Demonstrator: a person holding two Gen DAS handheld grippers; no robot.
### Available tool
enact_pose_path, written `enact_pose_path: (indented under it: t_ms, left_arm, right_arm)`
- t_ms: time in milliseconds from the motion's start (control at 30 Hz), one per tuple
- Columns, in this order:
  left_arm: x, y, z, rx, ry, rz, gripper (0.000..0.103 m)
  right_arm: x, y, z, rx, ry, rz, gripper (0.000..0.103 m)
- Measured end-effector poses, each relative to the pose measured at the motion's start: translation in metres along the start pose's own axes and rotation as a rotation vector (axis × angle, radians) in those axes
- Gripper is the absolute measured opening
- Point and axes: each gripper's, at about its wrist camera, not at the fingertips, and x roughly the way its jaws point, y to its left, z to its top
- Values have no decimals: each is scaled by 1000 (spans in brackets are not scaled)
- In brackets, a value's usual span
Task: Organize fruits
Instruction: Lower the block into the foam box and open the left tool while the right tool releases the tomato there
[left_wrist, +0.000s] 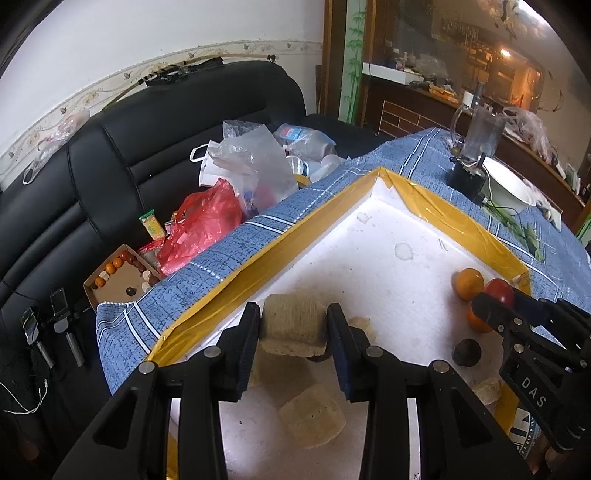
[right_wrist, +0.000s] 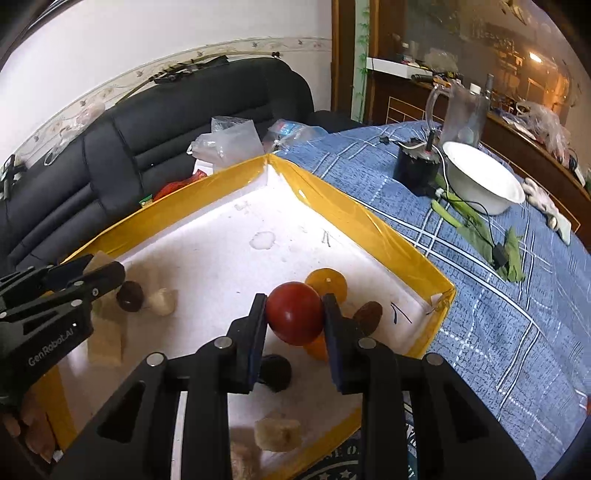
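**Both grippers clamped on items over the foam tray**

The left gripper (left_wrist: 293, 325) was seen clenched on a twine-wrapped block (left_wrist: 293, 320), which was pinched squarely between the two fingers, near their tips, and held above the floor of the white tray (left_wrist: 388, 236). Below and just behind it, more tan blocks (left_wrist: 312, 419) were found lying on the tray floor close to the near-left wall.

The right gripper (right_wrist: 294, 319) was closed on a red fruit (right_wrist: 294, 313). The fruit was gripped at its sides by both pads and bulged slightly forward of the fingertips. An orange fruit (right_wrist: 327, 282) was lying on the tray just beyond the red one, by the right-hand wall, and a second orange one (right_wrist: 317, 347) was partly hidden under the right finger. A brown fruit (right_wrist: 367, 314) was placed just to the right of that finger, and a dark round fruit (right_wrist: 275, 371) was seen beneath the gripper. Another dark fruit (right_wrist: 130, 296) was lying near the left gripper, beside a pale block (right_wrist: 161, 301).

The tray, edged in yellow tape, was set on a blue checked cloth (right_wrist: 480, 314). A white bowl (right_wrist: 484, 184) was standing on the cloth, well apart from the tray.
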Motion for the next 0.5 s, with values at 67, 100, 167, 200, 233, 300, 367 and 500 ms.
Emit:
enact_pose_path:
  t_ms: [67,100,167,200,233,300,367,500]
  left_arm:
    - [1,-1,0,2,4,5,38]
    - [3,-2,0,9,11,6,41]
    - [6,-1,0,5,16,-1,67]
    - [7,1,0,-10,15,2,74]
    - [6,2,-1,-17,10,2,80]
    - [0,3,-2,-21,-15,2,80]
    - [-3,3,-3,-15,-15,6,83]
    - [-14,4,-10,4,-33,-24,84]
  right_arm:
    - [6,0,0,-2,18,-9,32]
    - [9,0,-1,2,27,-15,32]
    - [7,-3,-2,13,21,-20,36]
    - [6,-3,-2,16,21,-19,42]
    - [1,-2,-3,12,16,-33,61]
    - [-8,0,-5,-8,-12,-65,77]
    - [-22,-1,-8,-9,-37,-69,82]
    - [-60,-7,-26,-14,-98,-79,103]
